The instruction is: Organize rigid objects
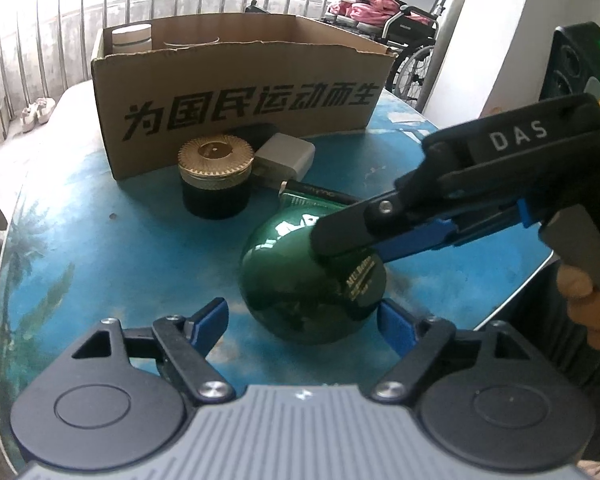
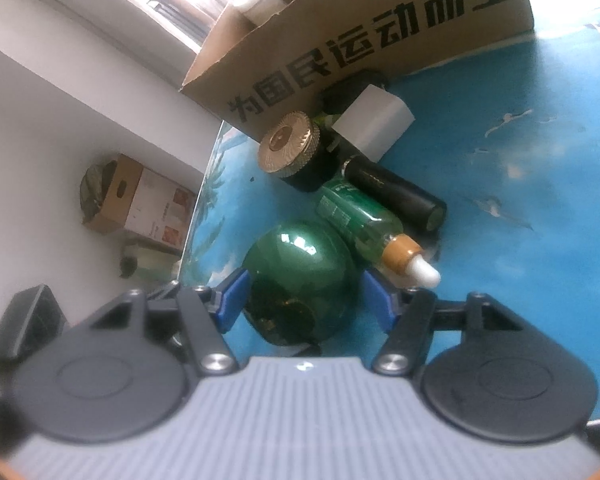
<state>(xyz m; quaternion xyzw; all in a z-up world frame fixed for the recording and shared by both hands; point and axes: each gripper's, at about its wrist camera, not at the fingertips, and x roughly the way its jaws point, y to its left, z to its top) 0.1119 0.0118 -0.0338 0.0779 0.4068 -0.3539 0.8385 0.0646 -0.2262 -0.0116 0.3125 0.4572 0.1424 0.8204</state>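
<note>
A shiny green round bottle [image 1: 300,280] lies on the blue printed table [image 1: 100,240]. My left gripper [image 1: 304,320] is open around its near end; the left pad stands clear of it and the right pad sits close beside it. My right gripper [image 1: 340,248] comes in from the right over the bottle's top. In the right wrist view the green bottle [image 2: 300,280] fills the gap of the right gripper [image 2: 306,300], with both blue pads against its sides. Behind stands a printed cardboard box [image 1: 240,96] holding a white jar [image 1: 132,36].
In front of the box sit a gold-lidded black jar [image 2: 296,156], a white block [image 2: 374,124], a green dropper bottle [image 2: 360,220] and a black tube [image 2: 396,192]. A wheelchair [image 1: 412,20] and black speaker [image 1: 580,64] stand beyond the table. A hand [image 1: 580,280] holds the right gripper.
</note>
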